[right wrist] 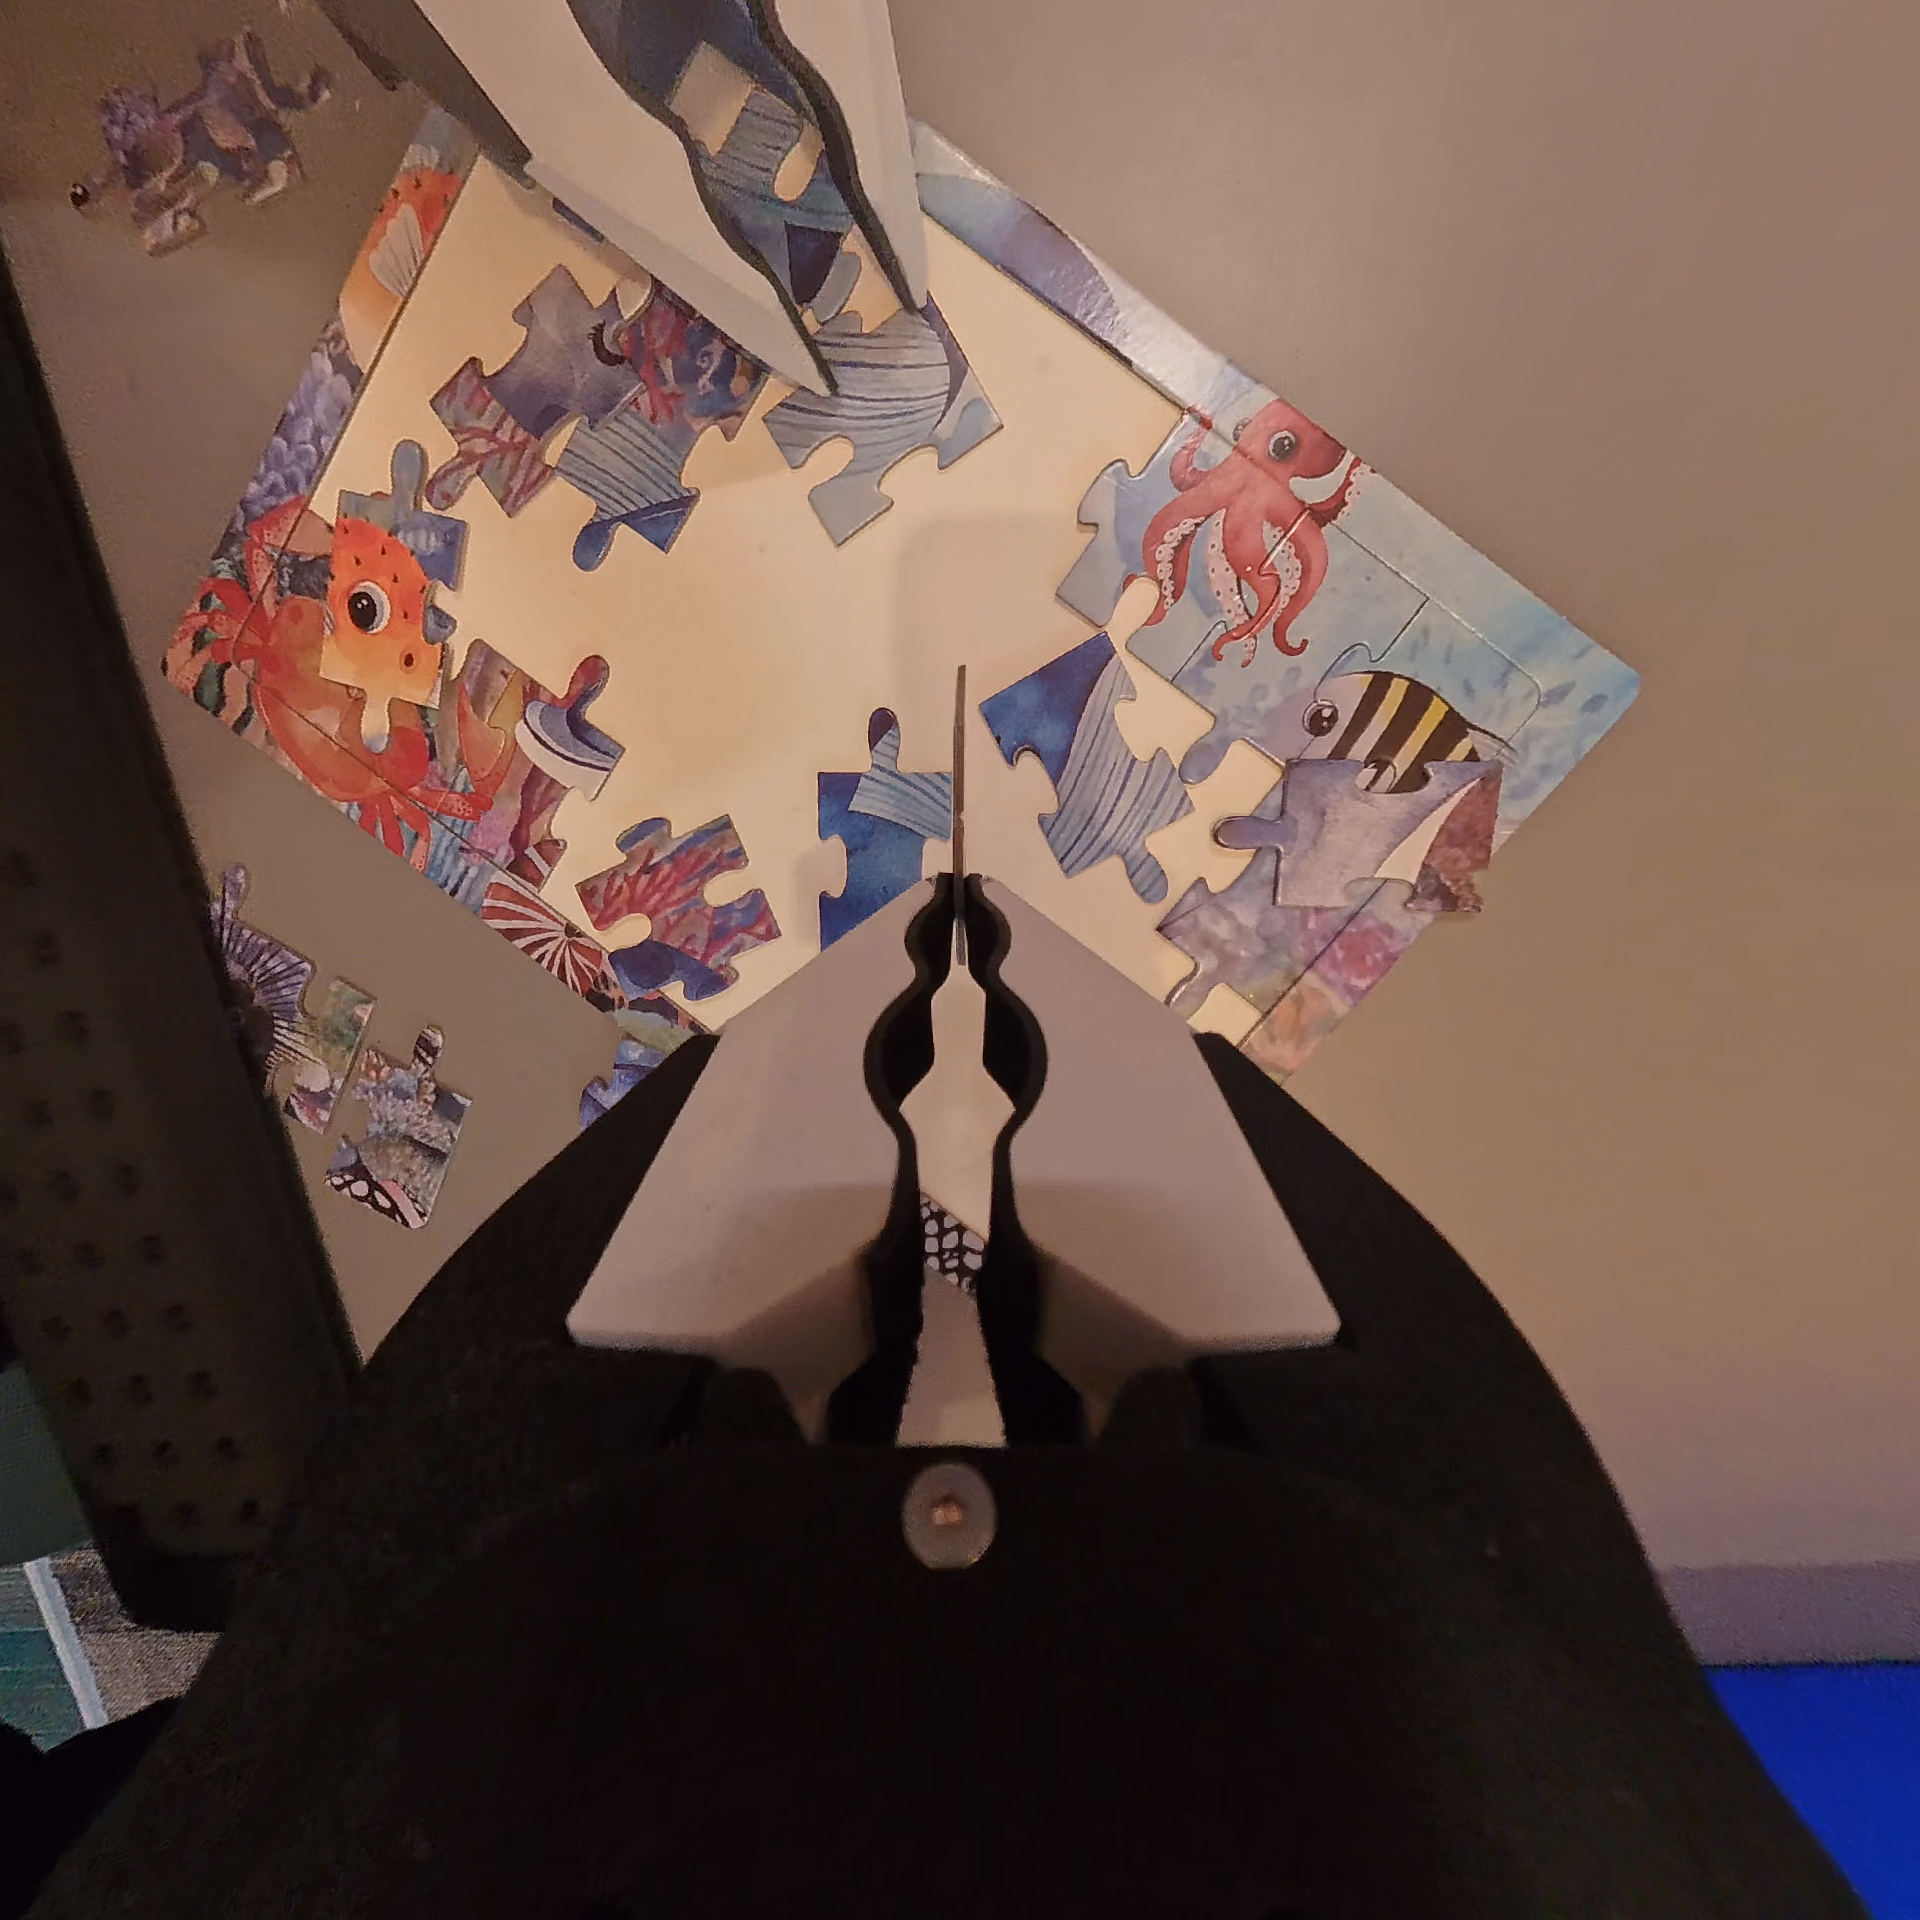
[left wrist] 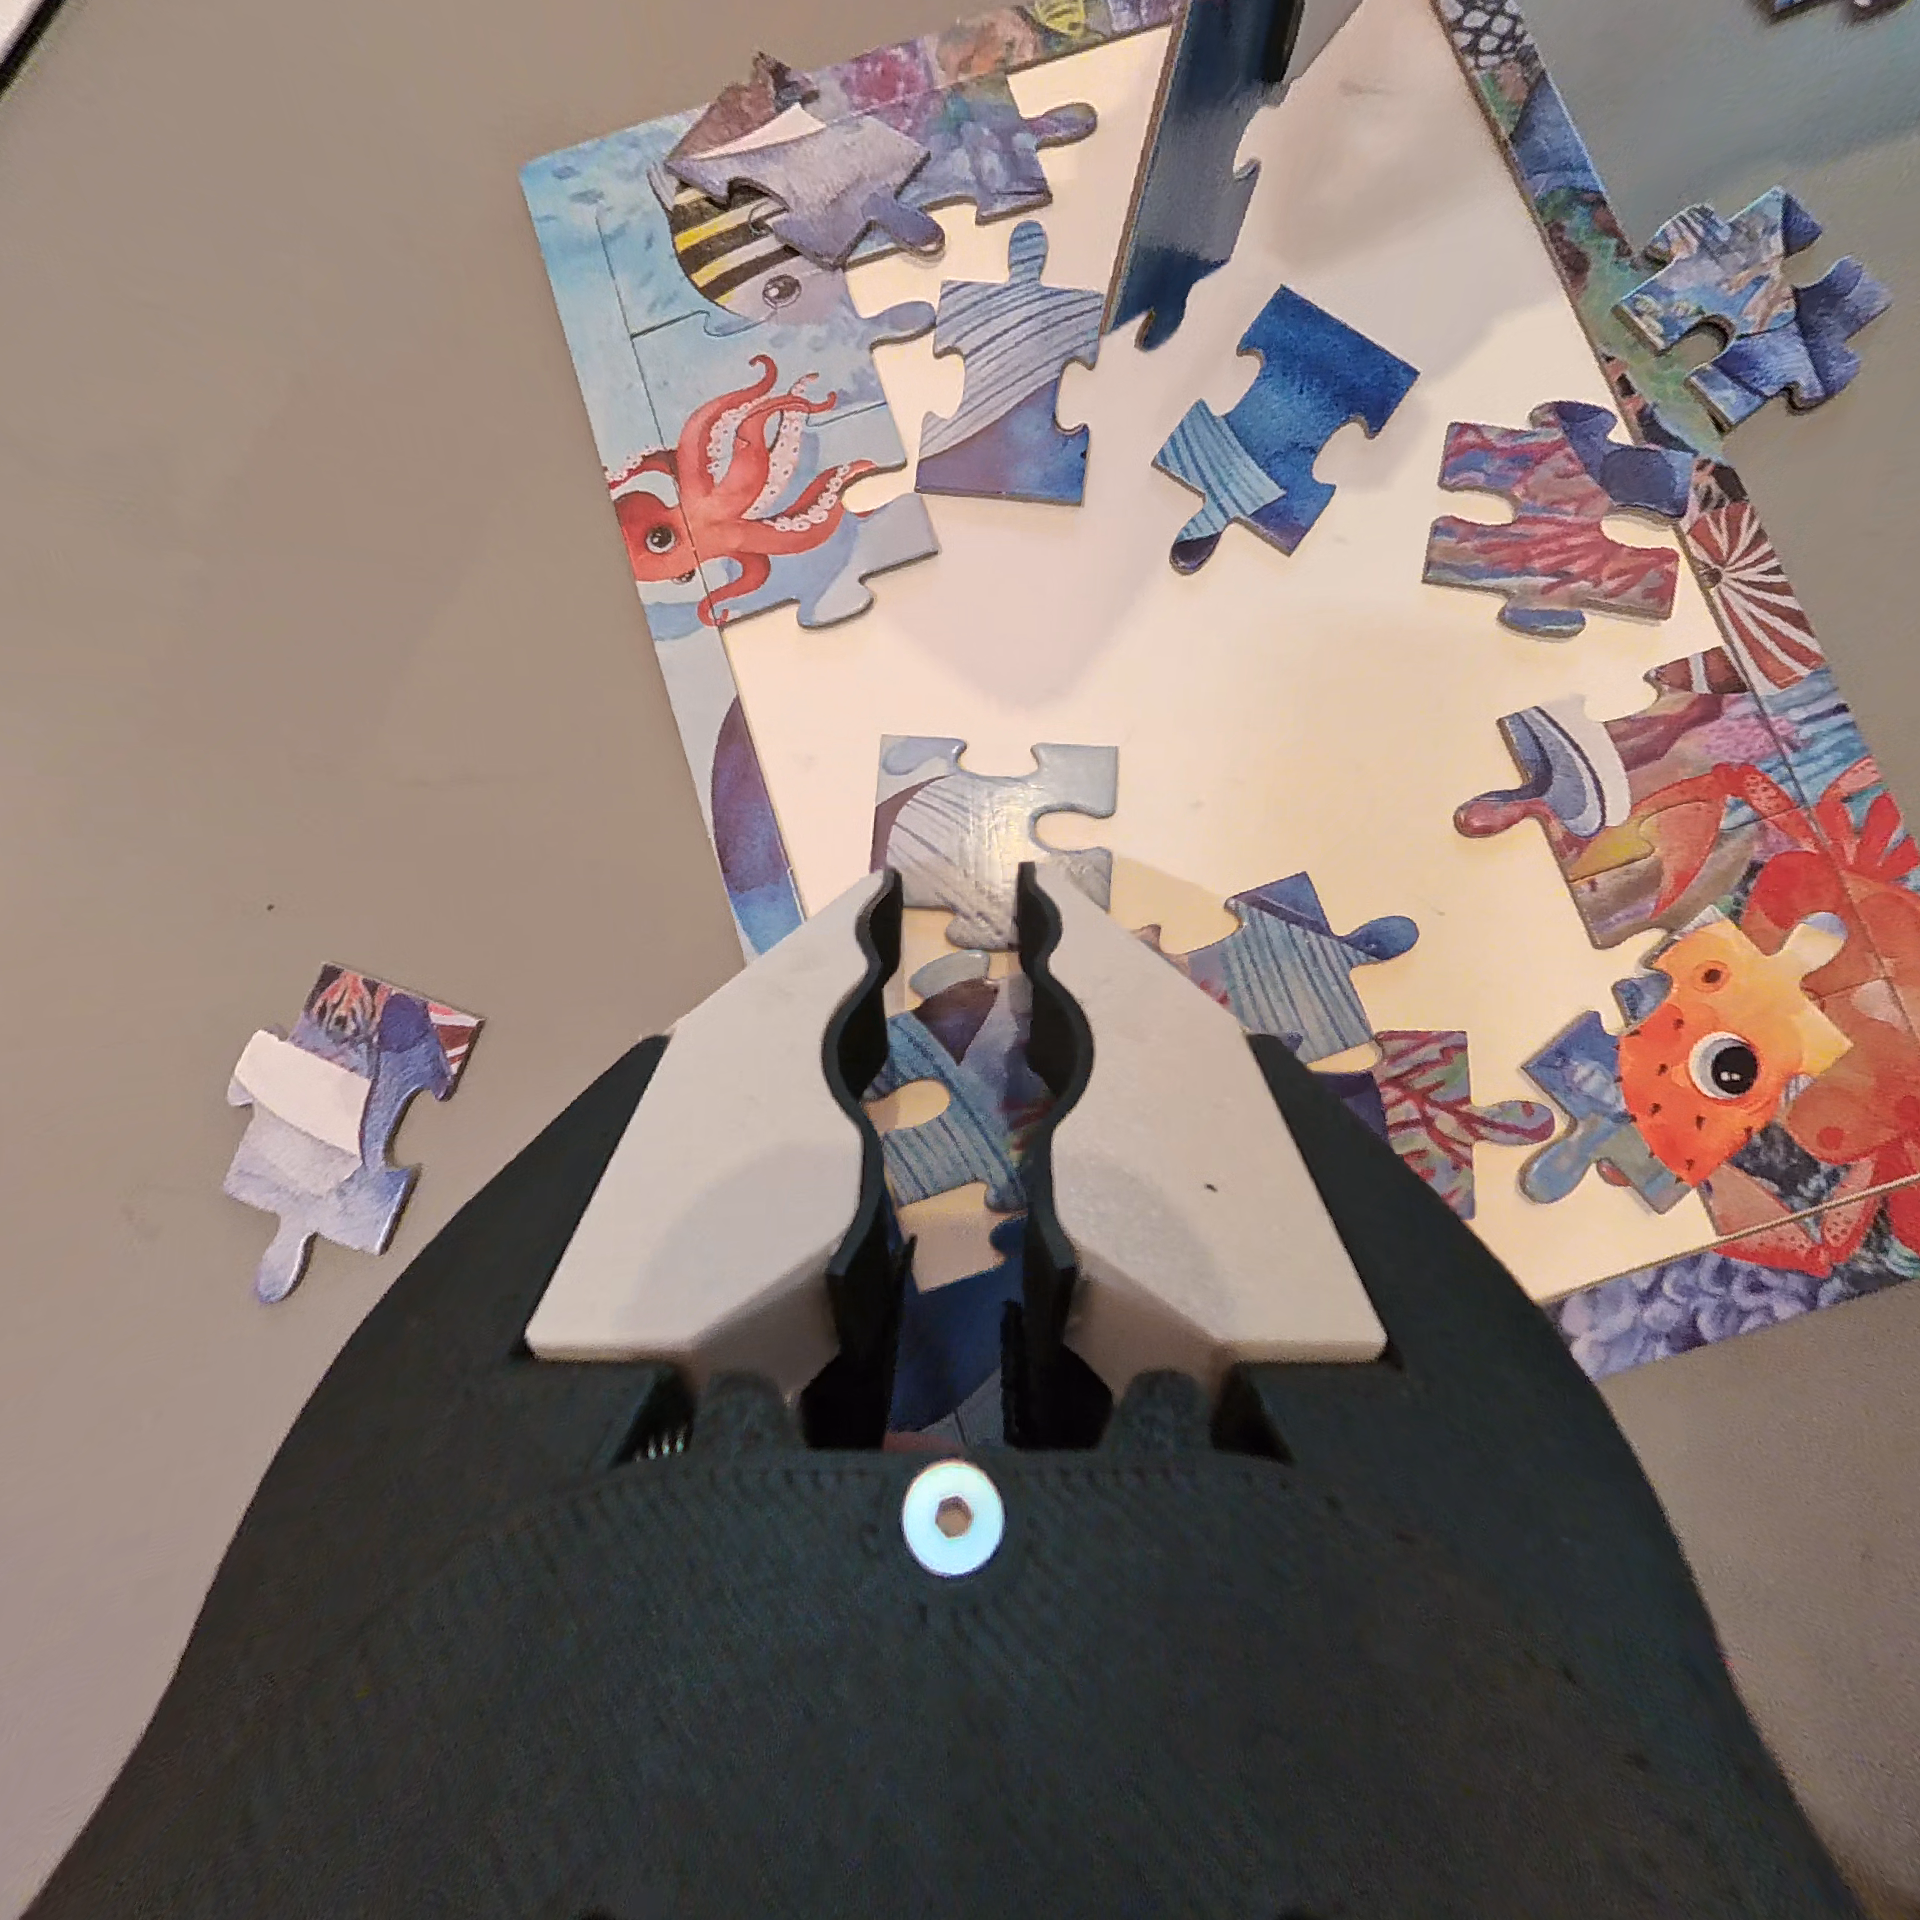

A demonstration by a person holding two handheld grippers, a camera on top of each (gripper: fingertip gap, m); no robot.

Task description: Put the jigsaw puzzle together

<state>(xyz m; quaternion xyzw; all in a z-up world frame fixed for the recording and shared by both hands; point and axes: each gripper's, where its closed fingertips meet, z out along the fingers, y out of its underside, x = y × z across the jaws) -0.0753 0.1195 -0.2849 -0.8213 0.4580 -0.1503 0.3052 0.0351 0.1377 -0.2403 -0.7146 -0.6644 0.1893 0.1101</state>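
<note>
Right gripper (right wrist: 958, 914) is clamped on a dark blue puzzle piece (right wrist: 960, 790), held on edge so only its thin side shows in the right wrist view; the left wrist view shows the same piece hanging upright over the far half of the tray. Holding it by one edge probably leaves the tabs free for lowering into place.

Left gripper (left wrist: 956, 894) has its jaws slightly apart and grips nothing. It hovers low over a pale striped piece (left wrist: 997, 821) near the tray's near-left border; contact cannot be confirmed. Judgement: it is either steadying that piece or about to take it.

Puzzle tray (left wrist: 1195, 665): cream floor, mostly bare. Seated along the border: the octopus section (left wrist: 738, 488) and striped fish (left wrist: 727, 234) at one corner, the orange fish and crab section (left wrist: 1766, 1039) at the opposite side. Loose on the floor, unjoined: a striped blue piece (left wrist: 1008, 395), a deep blue piece (left wrist: 1283, 436), a coral piece (left wrist: 1548, 520), and a cluster near the left gripper. One purple piece (left wrist: 800, 177) lies on top of the striped fish, not seated.

Outside the tray, on the tabletop (left wrist: 312, 623): a piece with peeled white backing (left wrist: 343, 1112) and a blue piece (left wrist: 1756, 301) just beside the far rim.

Task is early to midway.
</note>
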